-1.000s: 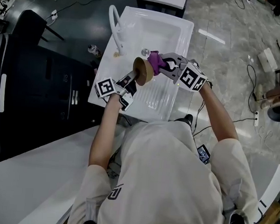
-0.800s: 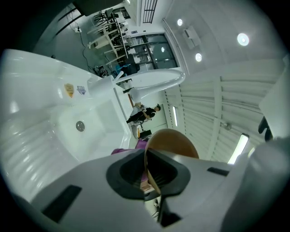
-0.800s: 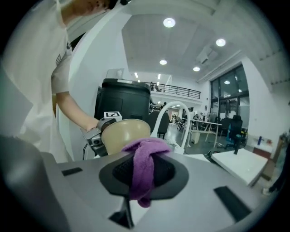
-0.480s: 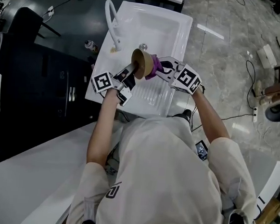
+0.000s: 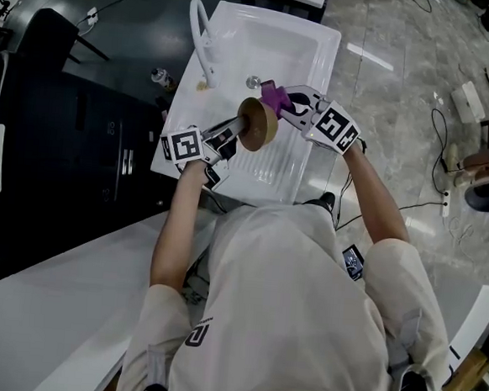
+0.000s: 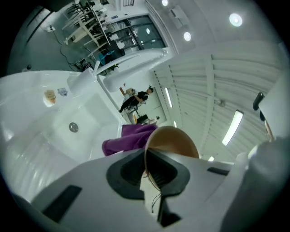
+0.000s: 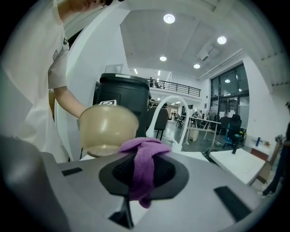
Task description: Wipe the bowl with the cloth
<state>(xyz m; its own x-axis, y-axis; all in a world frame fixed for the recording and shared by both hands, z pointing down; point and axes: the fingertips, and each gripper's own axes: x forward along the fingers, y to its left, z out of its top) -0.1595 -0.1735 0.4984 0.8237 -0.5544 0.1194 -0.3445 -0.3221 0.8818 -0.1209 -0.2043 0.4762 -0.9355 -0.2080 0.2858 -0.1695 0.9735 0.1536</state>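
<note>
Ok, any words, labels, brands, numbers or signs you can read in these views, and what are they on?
No text reads clearly in any view.
Shirt logo: white mark, too blurred to read.
White label on the black unit behind the bowl: too small to read.
Left cube and right cube: square black-and-white markers, no letters or numbers.

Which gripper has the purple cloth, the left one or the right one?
The right gripper: the purple cloth is pinched in its jaws. The left gripper clamps the rim of the brown bowl instead.
</note>
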